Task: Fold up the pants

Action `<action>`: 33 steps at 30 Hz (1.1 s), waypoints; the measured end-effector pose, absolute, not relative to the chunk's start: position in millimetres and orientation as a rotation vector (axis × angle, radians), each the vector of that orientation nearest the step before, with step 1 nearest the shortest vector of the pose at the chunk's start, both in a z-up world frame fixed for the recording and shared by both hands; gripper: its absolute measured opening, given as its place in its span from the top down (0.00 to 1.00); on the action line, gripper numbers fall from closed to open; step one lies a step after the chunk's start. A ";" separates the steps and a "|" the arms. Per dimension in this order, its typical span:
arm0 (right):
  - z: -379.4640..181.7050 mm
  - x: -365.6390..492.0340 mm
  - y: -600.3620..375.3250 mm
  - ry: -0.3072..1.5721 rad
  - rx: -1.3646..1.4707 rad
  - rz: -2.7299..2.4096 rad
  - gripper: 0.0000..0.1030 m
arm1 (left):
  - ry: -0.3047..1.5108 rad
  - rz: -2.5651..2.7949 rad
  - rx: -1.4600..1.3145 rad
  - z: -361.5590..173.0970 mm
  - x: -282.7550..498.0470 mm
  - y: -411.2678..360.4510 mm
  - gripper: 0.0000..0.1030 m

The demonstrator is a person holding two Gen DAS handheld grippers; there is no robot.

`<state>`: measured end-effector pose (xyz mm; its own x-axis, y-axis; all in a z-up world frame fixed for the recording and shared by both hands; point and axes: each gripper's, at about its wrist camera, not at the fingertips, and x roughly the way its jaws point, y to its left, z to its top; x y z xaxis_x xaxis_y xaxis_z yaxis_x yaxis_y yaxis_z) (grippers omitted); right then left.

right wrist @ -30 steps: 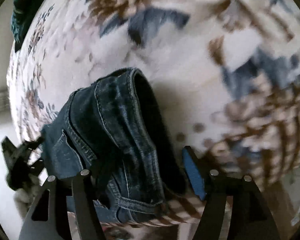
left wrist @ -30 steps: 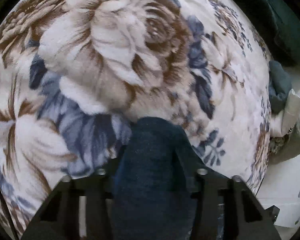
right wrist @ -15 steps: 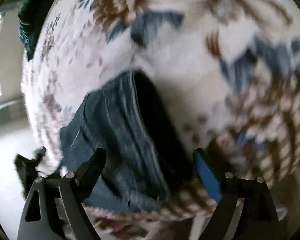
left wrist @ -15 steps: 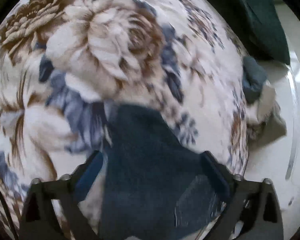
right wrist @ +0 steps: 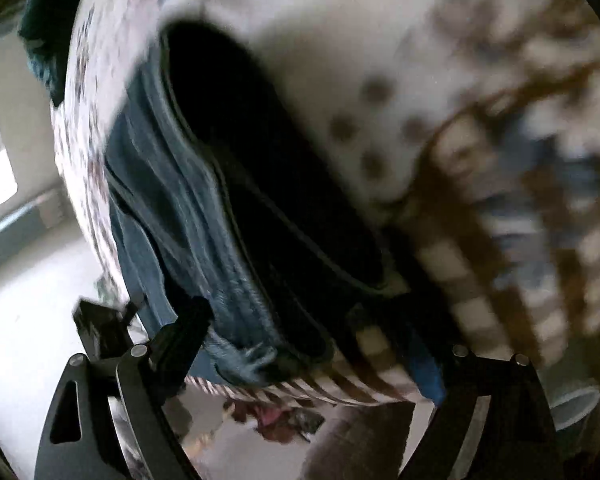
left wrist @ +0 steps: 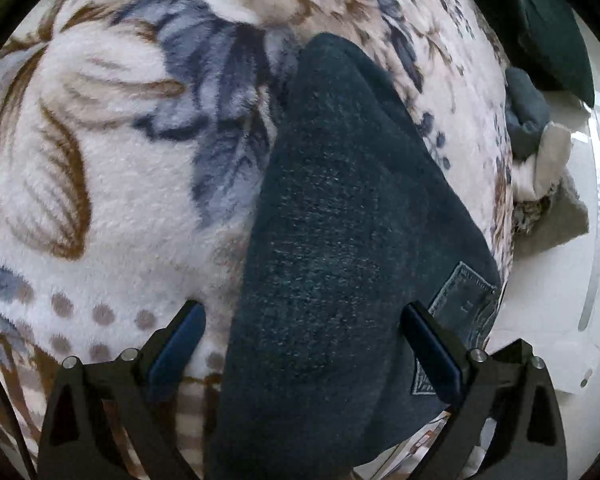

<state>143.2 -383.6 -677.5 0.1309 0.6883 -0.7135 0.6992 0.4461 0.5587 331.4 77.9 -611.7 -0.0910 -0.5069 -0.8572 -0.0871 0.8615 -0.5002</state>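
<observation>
Left wrist view: dark blue denim pants (left wrist: 340, 240) lay folded on the plush white blanket with brown and blue-grey flowers (left wrist: 100, 184), at its edge, back pocket (left wrist: 466, 304) showing at right. Left gripper (left wrist: 302, 344) was released, black fingers with blue pads (left wrist: 176, 344) spread wide either side of the denim, not pinching it. Dark green cloth (left wrist: 548, 28) and a grey-and-cream heap of clothes (left wrist: 540, 160) sat beyond the blanket at right. Right wrist view, blurred: pants (right wrist: 204, 216) lay along the blanket (right wrist: 380, 60) edge, seams visible. Right gripper (right wrist: 312, 340) also released, jaws wide apart, left finger (right wrist: 184, 332) against the denim hem.
</observation>
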 end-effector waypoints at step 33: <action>-560.8 221.3 -348.1 1.221 1.147 0.105 0.60 | 1.380 -0.532 -0.505 -495.8 361.3 85.4 0.75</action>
